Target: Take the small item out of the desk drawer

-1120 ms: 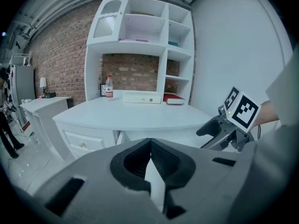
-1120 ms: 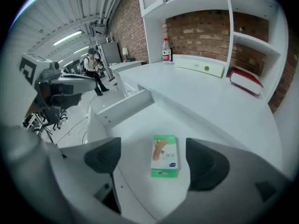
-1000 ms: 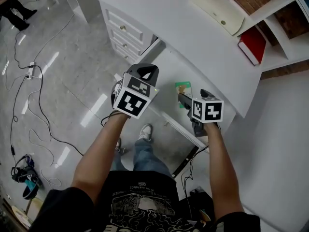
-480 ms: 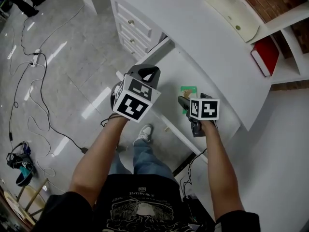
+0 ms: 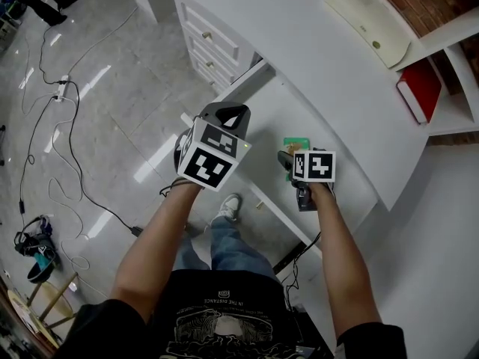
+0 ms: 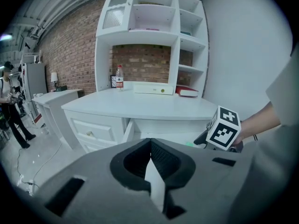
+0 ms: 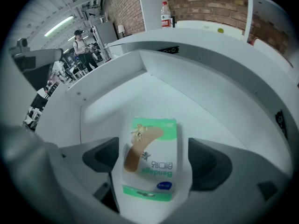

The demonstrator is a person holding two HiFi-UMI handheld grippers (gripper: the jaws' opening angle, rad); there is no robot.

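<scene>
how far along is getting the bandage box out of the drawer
Done: the drawer is open, with the bandage box lying flat inside. In hand: the right gripper has its fingers open on either side of the box, not yet closed on it. Left to do: grip the box and lift it out. The left gripper is shut and empty.

Red book (image 5: 419, 88) on the shelf (image 5: 449, 118); cables (image 5: 66, 88) trail across the floor (image 5: 112, 126)

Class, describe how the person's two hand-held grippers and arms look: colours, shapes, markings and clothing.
Both the left hand-held gripper and right hand-held gripper have grey bodies with dark pads. Each carries a white cube printed with black square markers. The person wears a black short-sleeved T-shirt with pale print.
</scene>
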